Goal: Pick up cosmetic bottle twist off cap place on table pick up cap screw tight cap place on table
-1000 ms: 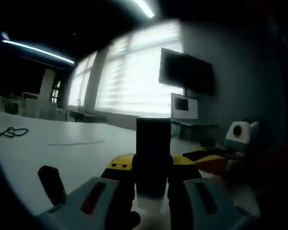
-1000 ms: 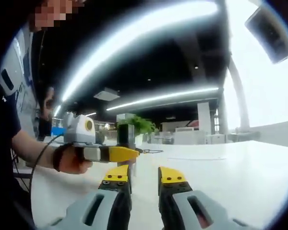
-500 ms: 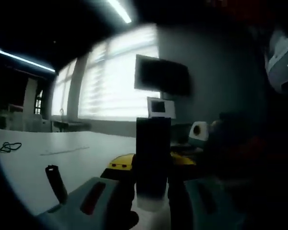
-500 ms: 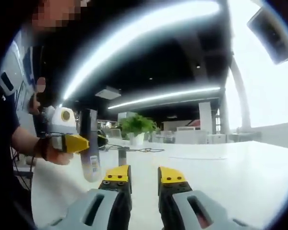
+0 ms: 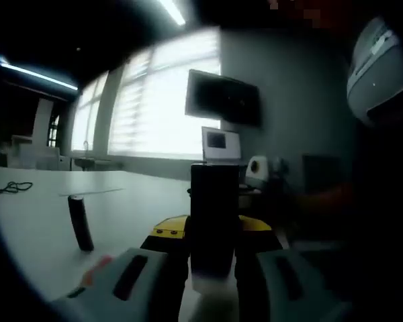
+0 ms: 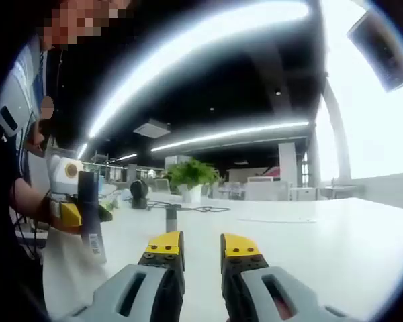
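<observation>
My left gripper (image 5: 213,235) is shut on the cosmetic bottle (image 5: 214,215), which stands upright between its yellow-tipped jaws with its dark cap end up. In the right gripper view the same left gripper (image 6: 70,215) hangs at the far left over the table edge, and the bottle (image 6: 89,221) shows a dark upper part and a pale labelled lower part. My right gripper (image 6: 202,249) is low over the white table (image 6: 309,235), open by a narrow gap with nothing in it. A slender dark cylinder (image 5: 79,223) stands alone on the table, just beyond the right jaws (image 6: 171,218).
A person's sleeve and hand (image 6: 20,194) hold the left gripper. A black cable (image 6: 188,209) and a potted plant (image 6: 191,178) are further back on the table, with a round dark object (image 6: 140,190) to their left. A wall screen (image 5: 221,100) hangs beside bright windows.
The left gripper has carried the bottle further left and lower in the right gripper view. The left view has panned, so the dark cylinder looks nearer. The right gripper has stayed put.
</observation>
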`<state>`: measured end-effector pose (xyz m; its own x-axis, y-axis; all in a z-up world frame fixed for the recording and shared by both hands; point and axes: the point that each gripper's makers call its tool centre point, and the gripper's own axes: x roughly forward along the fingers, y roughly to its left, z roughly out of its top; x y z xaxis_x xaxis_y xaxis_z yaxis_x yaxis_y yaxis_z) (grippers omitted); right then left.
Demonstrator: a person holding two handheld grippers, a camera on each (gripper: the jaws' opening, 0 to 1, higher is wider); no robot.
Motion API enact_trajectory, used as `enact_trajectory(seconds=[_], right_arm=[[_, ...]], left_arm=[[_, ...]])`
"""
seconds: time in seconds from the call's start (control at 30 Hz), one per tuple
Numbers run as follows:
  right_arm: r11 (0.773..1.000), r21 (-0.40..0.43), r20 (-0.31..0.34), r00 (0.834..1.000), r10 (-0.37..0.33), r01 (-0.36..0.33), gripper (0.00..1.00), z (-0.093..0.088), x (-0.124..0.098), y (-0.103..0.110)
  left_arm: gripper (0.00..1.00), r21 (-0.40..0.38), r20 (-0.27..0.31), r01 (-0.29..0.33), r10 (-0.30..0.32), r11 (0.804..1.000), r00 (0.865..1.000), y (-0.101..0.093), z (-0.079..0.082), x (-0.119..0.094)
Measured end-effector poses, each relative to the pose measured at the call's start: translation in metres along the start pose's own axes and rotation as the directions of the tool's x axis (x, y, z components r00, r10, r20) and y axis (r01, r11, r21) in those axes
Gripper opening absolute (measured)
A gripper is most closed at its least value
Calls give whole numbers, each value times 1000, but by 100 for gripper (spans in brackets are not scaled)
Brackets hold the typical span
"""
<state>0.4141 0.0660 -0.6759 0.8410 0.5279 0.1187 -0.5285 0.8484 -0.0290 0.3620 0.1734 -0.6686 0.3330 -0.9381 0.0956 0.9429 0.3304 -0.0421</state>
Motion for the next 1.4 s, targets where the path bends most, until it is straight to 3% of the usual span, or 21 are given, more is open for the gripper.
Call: enact_trajectory(seconds=[0.17, 0.4, 0.93, 1.07, 1.17, 1.23, 1.33, 1.4], right_arm=[[1000, -7, -8, 1000, 2, -2, 14, -2, 1, 1], [1000, -10, -17, 1000, 3, -3, 14, -4, 1, 0], [999, 35, -15, 1000, 26, -26, 17, -6, 0, 0], [998, 34, -42, 998, 50, -49, 20, -9, 1, 4], [985, 128, -12, 993, 121, -119, 23, 1, 0, 20], [969, 194, 38, 988, 151, -155, 24, 19, -2, 29], [952, 239, 79, 981, 175, -189, 27, 46, -4, 46], [955, 223, 75, 980, 182, -194, 27, 59, -4, 61]], left_arm=[[15, -20, 13, 7, -7, 1000, 1000, -2, -5, -7], [15, 29, -45, 101, -99, 994, 994, -32, -19, -3], [15, 4, -30, 84, -84, 996, 996, -32, -17, -5], [15, 6, -29, 83, -83, 997, 996, -32, -17, -6], [16, 5, -28, 85, -84, 996, 996, -33, -17, -7], [16, 4, -27, 82, -82, 997, 996, -34, -16, -7], [16, 6, -27, 82, -82, 997, 996, -34, -16, -7], [16, 8, -27, 81, -81, 997, 996, -35, -16, -7]])
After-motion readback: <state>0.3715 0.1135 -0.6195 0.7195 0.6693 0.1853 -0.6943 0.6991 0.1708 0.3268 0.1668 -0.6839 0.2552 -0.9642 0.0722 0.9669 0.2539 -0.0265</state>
